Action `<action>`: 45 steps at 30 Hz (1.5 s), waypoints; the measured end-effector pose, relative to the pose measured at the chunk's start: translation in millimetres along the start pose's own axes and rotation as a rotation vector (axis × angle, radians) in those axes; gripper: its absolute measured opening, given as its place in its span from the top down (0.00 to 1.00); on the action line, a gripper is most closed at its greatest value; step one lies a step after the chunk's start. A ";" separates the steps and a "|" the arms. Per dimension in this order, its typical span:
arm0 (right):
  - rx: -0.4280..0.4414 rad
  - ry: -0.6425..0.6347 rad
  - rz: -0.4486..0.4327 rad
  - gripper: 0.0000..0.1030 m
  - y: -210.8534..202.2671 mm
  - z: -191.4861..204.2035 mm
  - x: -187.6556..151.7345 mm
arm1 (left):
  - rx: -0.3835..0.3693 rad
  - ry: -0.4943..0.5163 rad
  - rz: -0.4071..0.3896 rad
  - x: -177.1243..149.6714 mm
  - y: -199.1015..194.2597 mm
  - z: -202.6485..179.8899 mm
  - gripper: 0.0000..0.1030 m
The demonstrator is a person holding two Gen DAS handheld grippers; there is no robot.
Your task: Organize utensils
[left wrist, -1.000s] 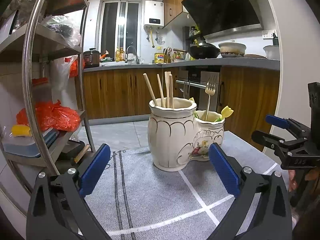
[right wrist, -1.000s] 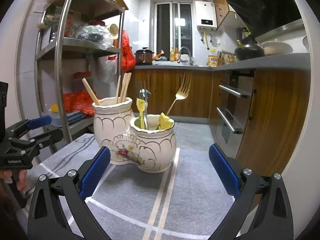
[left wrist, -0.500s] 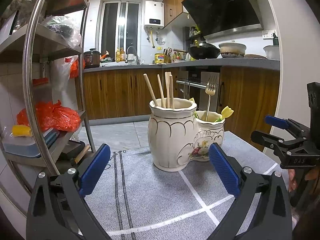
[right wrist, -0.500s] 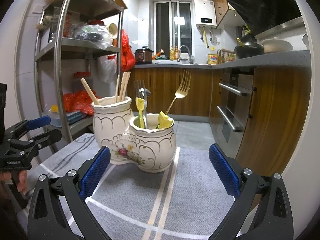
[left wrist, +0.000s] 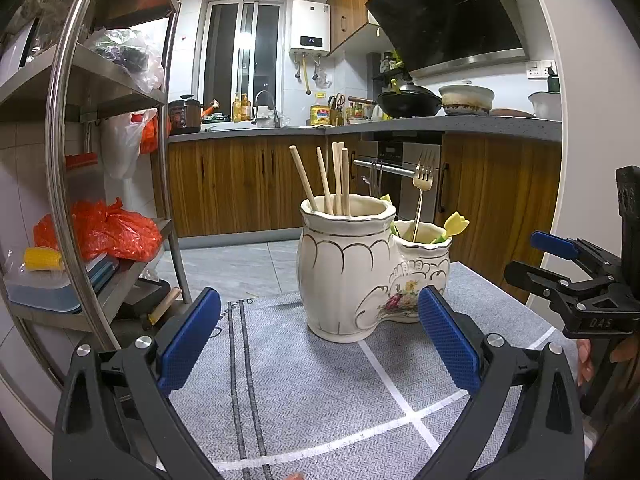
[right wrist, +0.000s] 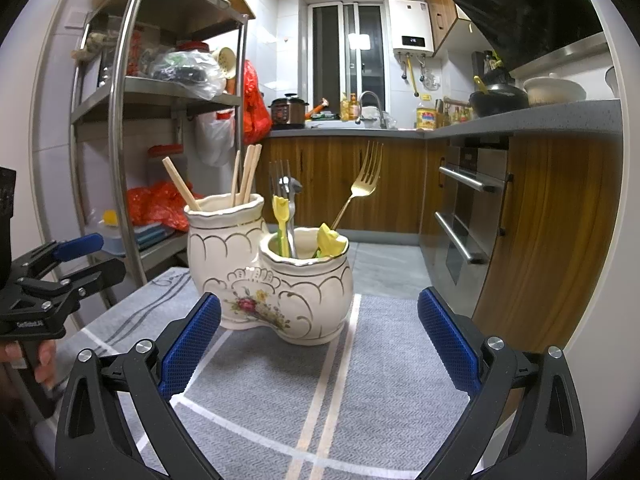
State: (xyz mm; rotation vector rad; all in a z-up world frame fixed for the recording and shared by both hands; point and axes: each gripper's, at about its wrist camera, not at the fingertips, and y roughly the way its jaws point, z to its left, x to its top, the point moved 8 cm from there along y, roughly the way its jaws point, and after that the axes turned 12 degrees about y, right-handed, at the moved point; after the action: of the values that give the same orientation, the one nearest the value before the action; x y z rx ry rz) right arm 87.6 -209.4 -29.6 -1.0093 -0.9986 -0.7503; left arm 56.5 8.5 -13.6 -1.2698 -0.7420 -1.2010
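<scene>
Grey bench cloth (left wrist: 304,380) carries a glazed double holder (right wrist: 272,280) — heavy, brittle; gold fork (right wrist: 360,188) stiff, slick — pinch mid-handle. Left gripper (left wrist: 320,344) and right gripper (right wrist: 320,344) jaws gape, empty.

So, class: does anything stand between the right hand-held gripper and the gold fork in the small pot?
Nothing visible does. The right hand-held gripper is open over bare cloth, and the gold fork leans out of the small pot just ahead.

utensils (right wrist: 289,216) upright in ceramic holder (right wrist: 268,276)
</scene>
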 end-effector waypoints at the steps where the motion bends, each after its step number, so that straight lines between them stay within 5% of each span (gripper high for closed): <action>1: 0.000 -0.001 0.001 0.05 0.2 0.2 -0.2 | 0.001 0.001 0.000 0.1 0.1 -0.2 0.05; 45: 0.000 -0.002 0.004 0.05 1.0 2.0 -0.4 | 0.021 -0.021 0.024 -3.8 4.0 3.9 0.05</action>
State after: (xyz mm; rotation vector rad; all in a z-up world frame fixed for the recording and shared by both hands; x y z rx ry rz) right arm 87.7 -207.1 -29.8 -1.0113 -0.9980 -0.7464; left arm 60.0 12.8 -17.5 -1.2725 -0.7507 -1.1592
